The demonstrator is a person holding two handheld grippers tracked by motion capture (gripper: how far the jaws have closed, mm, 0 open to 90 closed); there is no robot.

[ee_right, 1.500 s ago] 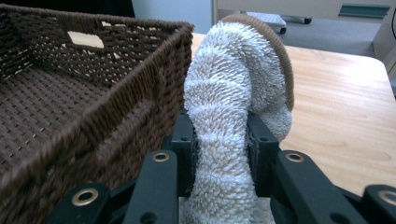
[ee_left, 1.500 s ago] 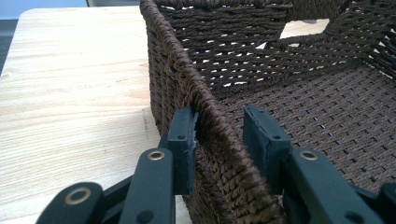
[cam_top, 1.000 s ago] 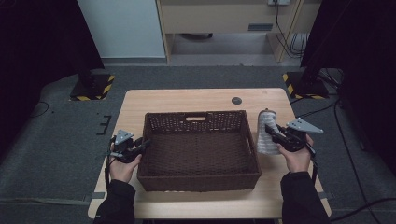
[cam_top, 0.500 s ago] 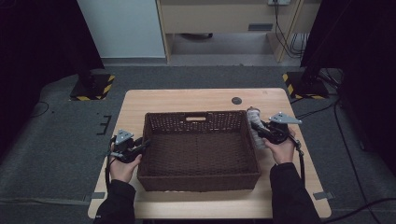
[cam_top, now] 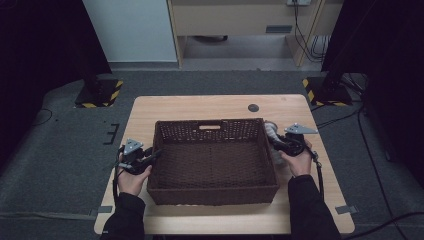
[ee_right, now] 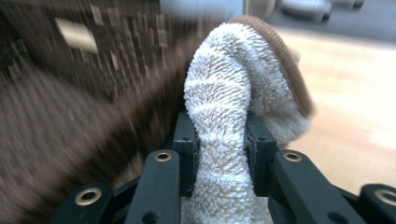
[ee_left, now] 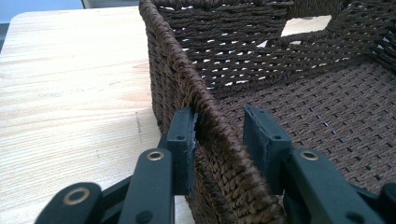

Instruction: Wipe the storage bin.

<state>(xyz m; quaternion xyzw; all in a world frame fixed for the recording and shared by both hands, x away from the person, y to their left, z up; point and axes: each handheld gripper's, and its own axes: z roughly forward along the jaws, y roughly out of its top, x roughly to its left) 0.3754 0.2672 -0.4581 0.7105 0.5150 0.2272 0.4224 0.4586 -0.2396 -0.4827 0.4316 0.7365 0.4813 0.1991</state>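
A dark brown woven basket [cam_top: 212, 187] stands in the middle of the wooden table [cam_top: 200, 105]. My left gripper [cam_top: 152, 156] straddles its left wall [ee_left: 187, 60], one jaw outside and one inside, pressed against the weave. My right gripper [cam_top: 274, 142] is shut on a fluffy white cloth with a tan edge [ee_right: 229, 88], held up by the basket's right rim. In the high view the cloth [cam_top: 271, 131] hangs just at that rim. The right gripper view is blurred on the basket side [ee_right: 70, 93].
A small black round disc [cam_top: 253, 107] lies on the table behind the basket. Bare wood lies to the basket's left [ee_left: 70, 84] and right [ee_right: 355, 93]. Black stands with striped bases [cam_top: 100, 95] sit on the floor beyond the table.
My right gripper has carried the cloth left and forward, from the table's right side up to the basket's right rim. The left gripper has stayed on the left wall.
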